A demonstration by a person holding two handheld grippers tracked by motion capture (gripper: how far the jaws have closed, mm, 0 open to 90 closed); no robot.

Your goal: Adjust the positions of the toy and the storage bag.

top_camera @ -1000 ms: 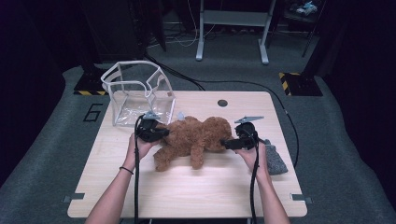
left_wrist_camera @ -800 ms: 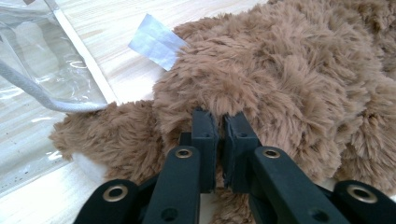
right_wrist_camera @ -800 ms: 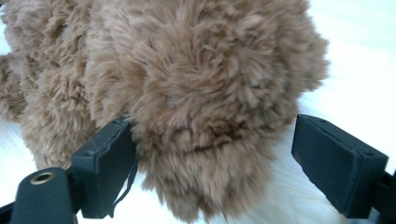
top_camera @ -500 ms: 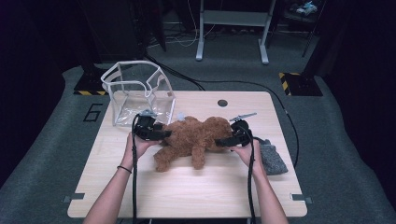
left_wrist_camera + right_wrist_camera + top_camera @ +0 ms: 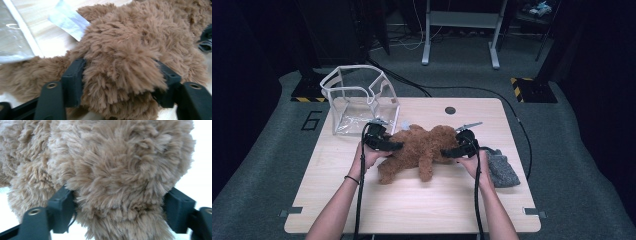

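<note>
Brown plush toy (image 5: 422, 147) lies mid-table (image 5: 412, 210), just right of clear plastic box (image 5: 357, 100) at far left. Left gripper (image 5: 394, 146) has just been easing open a bit, jaws w/ a tuft of fur between, pads pressing. Right gripper (image 5: 447, 152) has just been closing, pinching toy's right end. Grey cloth (image 5: 504, 170) lies nr right edge.

Between my two black tongs, the left gripper (image 5: 398, 146) and the right gripper (image 5: 445, 153), I see a shaggy toy bear (image 5: 422, 145) in plain warm brown. Beyond the left tongs I see a clear box (image 5: 357, 102) with white edging. Beside the right tongs I see a speckled grey cloth (image 5: 502, 169). Beneath them, the table (image 5: 412, 210) is pale wood-grain.
</note>
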